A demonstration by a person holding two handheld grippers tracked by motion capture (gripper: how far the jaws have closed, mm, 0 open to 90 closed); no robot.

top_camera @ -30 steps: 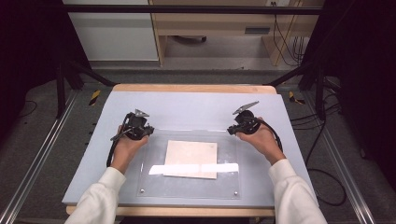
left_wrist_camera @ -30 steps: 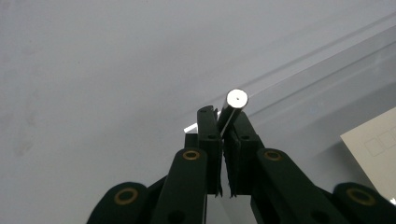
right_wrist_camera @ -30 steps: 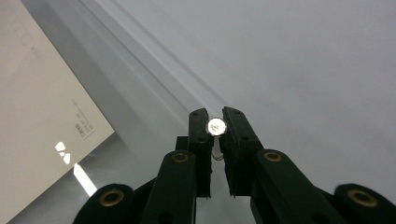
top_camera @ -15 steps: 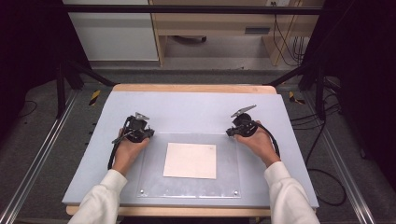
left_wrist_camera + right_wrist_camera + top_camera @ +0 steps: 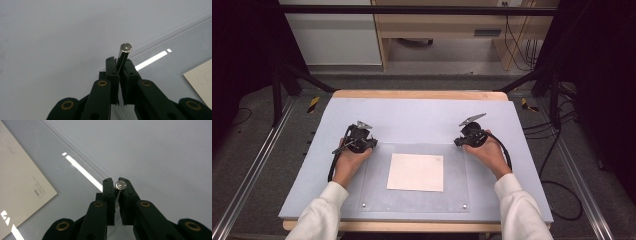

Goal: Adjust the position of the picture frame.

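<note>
White sleeves enter at the near edge, one forearm to each side.

Clear acrylic plate (image 5: pixel 374 192): it lies flat on the mat, with two small screws (image 5: pixel 363 205) at its near corners. A second ago a bright band of glare ran across its near half. We no longer see that band from above, which we read as the plate having been lowered and settled.

Cream paper sheet (image 5: pixel 416 171): it is under the plate, near its middle, square to the edges, with faint print at one corner.

Left gripper (image 5: pixel 368 143): it sits at the plate's far left corner, held in the left hand (image 5: pixel 346 161). Its jaws are narrow and clamped on the left metal post (image 5: pixel 125 48), which stands up past the pads.

Right gripper (image 5: pixel 460 141): it sits at the far right corner, held in the right hand (image 5: pixel 488 152). Its jaws are likewise pinched together on the right metal post (image 5: pixel 121 185), whose round head shows between the tips.

Grey mat (image 5: pixel 422 115): it is bare beyond the grippers.

Wooden table edge (image 5: pixel 422 94): it borders the mat's far side, with pale cabinets and cables beyond.

Assessment: with the plate down over the paper, we judge the covering step nearly done. Letting go of both posts appears to be what remains. Releasing them unevenly could shift the plate off square.
</note>
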